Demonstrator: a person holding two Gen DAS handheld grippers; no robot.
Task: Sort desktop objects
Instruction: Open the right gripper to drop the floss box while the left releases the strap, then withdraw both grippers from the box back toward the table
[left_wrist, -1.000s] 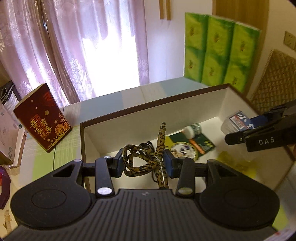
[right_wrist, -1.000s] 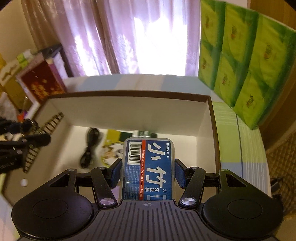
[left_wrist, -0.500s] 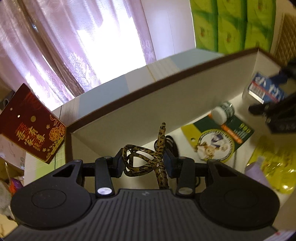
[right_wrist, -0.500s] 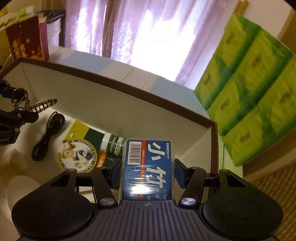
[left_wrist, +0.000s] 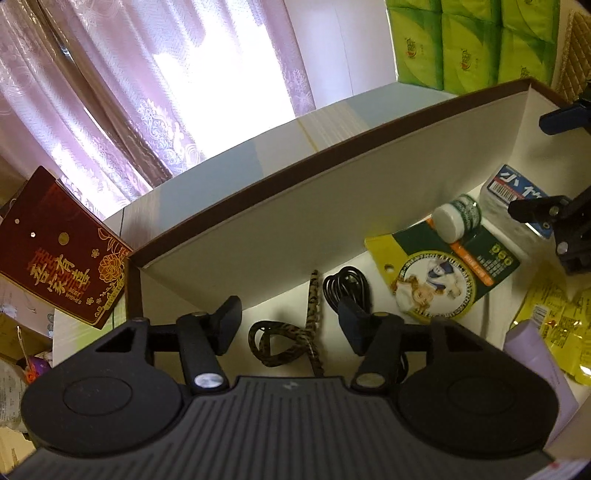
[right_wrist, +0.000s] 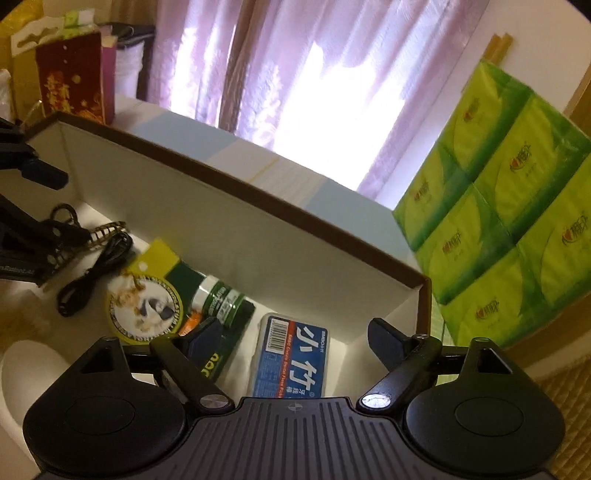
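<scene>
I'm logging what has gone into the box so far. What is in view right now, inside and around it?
box: one, white inside, brown rim, on the table
leopard-print lanyard: one, brown-black, box floor, between left fingers
cable: one, black, coiled beside the lanyard
carded pack: one, green-yellow, middle of box
small bottle: one, green, white cap, lying on the pack
floss-pick box: one, blue, right corner
yellow packets: several, near edge
tissue packs: several, green, outside the box
red gift bag: one, outside
left gripper: open
right gripper: open
</scene>
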